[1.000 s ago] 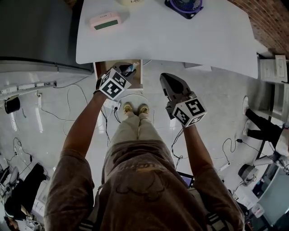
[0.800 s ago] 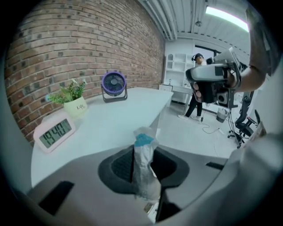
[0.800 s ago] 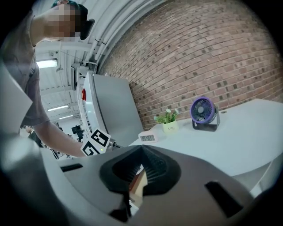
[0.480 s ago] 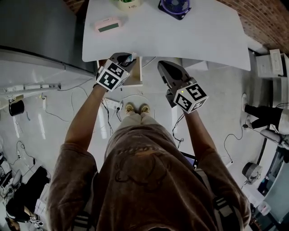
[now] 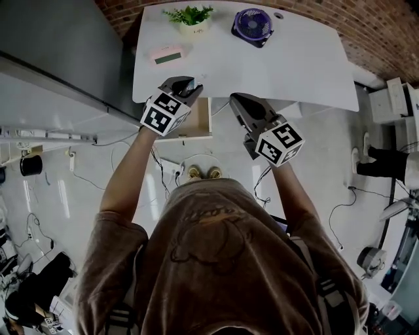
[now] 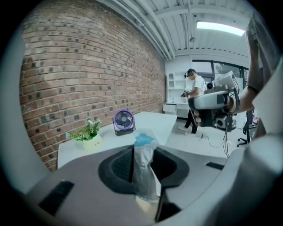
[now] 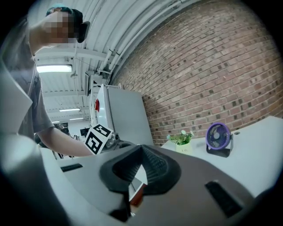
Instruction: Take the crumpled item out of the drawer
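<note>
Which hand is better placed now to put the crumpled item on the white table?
Left. The left tongs grip the crumpled item beside the white table's near edge; the right tongs hold nothing.

The head view looks steeply down from above the person's shoulders, past both outstretched arms to a white table (image 5: 294,65) and the floor. The camera on the left gripper (image 5: 188,83) sits close behind its jaws and faces across the table toward a brick wall (image 6: 88,66). The one on the right gripper (image 5: 236,99) does likewise from the other side. All three views share the purple fan (image 5: 254,23) and potted plant (image 5: 192,16).
</note>
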Demonstrator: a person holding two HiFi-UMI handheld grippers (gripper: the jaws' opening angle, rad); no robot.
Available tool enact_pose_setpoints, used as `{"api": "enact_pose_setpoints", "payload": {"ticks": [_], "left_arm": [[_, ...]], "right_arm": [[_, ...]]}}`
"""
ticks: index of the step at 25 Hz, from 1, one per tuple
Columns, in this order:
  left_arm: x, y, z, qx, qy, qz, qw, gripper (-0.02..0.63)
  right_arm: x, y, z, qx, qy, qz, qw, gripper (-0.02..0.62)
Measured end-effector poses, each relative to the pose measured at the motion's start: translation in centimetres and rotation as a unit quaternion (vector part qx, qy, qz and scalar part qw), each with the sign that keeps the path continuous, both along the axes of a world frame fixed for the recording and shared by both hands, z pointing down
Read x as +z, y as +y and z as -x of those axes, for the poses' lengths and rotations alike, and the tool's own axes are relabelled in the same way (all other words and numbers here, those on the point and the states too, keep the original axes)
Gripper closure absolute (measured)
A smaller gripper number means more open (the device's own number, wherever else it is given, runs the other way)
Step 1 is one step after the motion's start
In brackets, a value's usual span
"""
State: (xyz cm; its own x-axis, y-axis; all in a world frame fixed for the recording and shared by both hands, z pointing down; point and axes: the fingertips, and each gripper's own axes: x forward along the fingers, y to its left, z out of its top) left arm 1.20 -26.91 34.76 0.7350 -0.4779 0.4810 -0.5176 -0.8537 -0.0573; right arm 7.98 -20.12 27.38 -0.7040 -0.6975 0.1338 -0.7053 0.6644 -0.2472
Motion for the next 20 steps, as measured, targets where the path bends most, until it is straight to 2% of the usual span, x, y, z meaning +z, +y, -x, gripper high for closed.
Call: {"api": "enact_pose_setpoints", "payload": {"ticks": [11, 20], "left_arm": [[-6.9, 2.2, 1.7, -0.029, 0.099, -0.009, 0.9946, 0.518], [-12.6, 3.9, 3.4, -0.035, 0.187, -0.034, 0.9812, 0.518]], "right_arm": [[-3.5, 1.6, 0.4, -0.012, -0.008, -0.026, 1.000, 0.598], [-5.0, 2.7, 1.1, -0.026, -0.013, -0.046, 0.999, 0.598]]}}
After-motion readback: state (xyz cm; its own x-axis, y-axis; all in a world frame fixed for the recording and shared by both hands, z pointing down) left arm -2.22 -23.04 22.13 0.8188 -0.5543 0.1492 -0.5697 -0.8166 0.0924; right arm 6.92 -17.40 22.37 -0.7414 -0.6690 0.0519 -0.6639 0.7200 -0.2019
